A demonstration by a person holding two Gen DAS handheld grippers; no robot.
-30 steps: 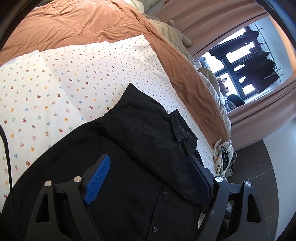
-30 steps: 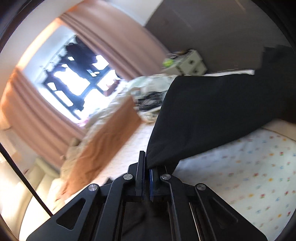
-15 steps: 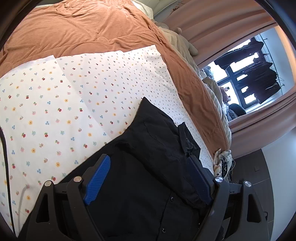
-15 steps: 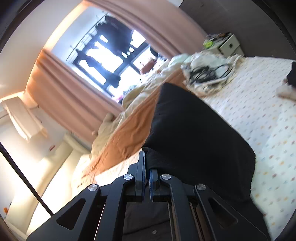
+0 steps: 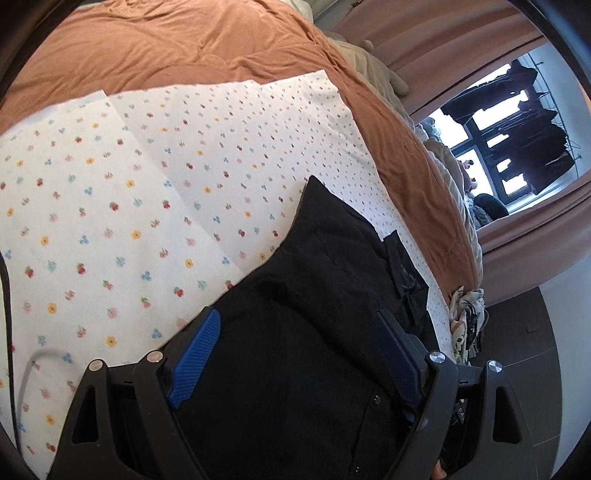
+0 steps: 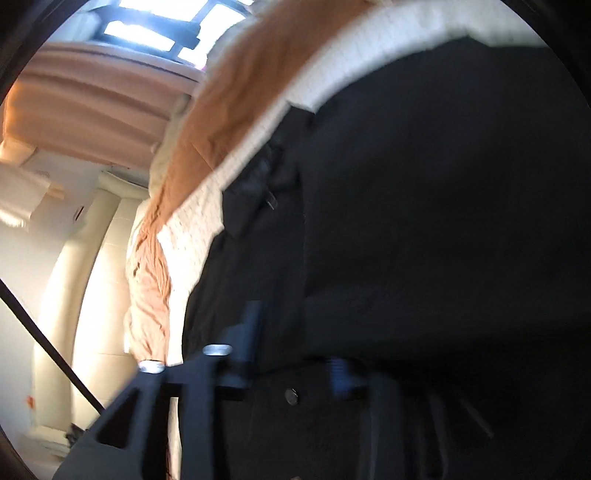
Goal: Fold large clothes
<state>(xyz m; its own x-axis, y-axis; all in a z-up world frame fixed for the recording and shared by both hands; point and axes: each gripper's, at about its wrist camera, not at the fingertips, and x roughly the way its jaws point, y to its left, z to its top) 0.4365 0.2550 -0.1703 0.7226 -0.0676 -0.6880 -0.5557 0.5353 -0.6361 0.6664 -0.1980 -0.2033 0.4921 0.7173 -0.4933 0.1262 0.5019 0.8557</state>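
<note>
Left gripper (image 5: pixel 295 354): jaws wide apart, blue ribbed pads (image 5: pixel 194 356) standing either side of the black garment (image 5: pixel 314 314), pressing on nothing; the cloth lies slack beneath and between them.

Right gripper (image 6: pixel 291 347): jaws opening, a gap showing between the two fingers; black garment (image 6: pixel 424 221) lies close under and between them, the view blurred, pads not seen to press on it.

Black garment: buttoned, dark, partly folded, spread flat on the floral sheet (image 5: pixel 129 221) at its near edge; one pointed corner reaches out toward the middle of the sheet; a small dark flap sticks out at the side toward the window (image 5: pixel 498 147).

Floral sheet: white with small coloured flowers and berries, creased in straight fold lines, lying over the orange-brown blanket (image 5: pixel 184 48).

Orange-brown blanket: covers the bed beyond the sheet and along its window side.

Pink curtains (image 5: pixel 424 33): hang either side of the window, past the blanket.

Patterned cloth bundle (image 5: pixel 467 325): at the sheet's corner, beside the garment, toward the dark floor (image 5: pixel 532 332).
</note>
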